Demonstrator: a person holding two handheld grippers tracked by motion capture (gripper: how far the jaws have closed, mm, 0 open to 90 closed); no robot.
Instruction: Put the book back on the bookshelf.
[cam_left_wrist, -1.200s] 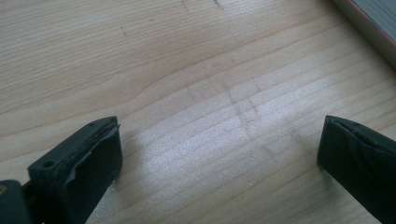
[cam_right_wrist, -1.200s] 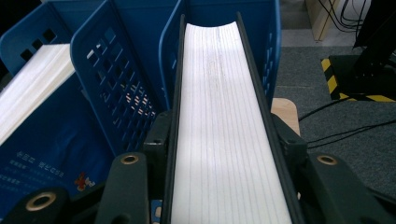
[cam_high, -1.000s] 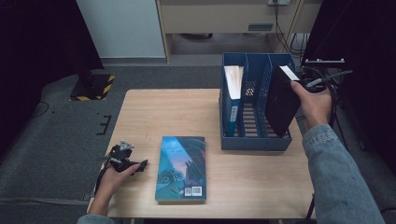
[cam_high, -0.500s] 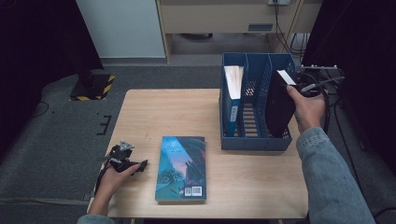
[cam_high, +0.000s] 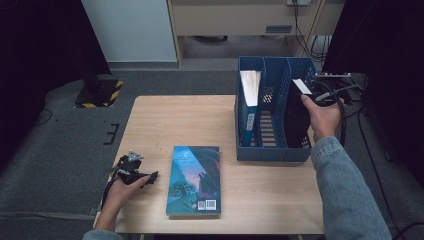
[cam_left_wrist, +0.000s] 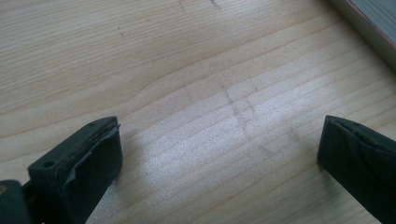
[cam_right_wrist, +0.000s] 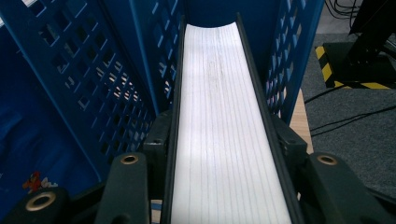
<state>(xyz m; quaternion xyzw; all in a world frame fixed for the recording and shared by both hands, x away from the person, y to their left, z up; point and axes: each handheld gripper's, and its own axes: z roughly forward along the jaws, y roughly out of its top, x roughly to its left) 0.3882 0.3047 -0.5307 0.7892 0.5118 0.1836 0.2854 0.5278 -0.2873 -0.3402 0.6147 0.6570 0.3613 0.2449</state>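
High view: I hold the right gripper (cam_high: 320, 95) at 2 o'clock, pinching a black book (cam_high: 296, 117) that stands partly inside the rightmost compartment of the blue file rack (cam_high: 270, 150). The left gripper (cam_high: 142, 179) rests at 8 o'clock, beside a flat teal book (cam_high: 194, 180).

Left gripper view: the jaws are spread over the bare table (cam_left_wrist: 196, 93).

Right gripper view: the jaws clamp the book's covers, page edges up, between the rack walls.

left tool (cam_high: 150, 176): jaws wide apart, low, hand resting | right tool (cam_high: 305, 92): jaws clamped, arm extended forward
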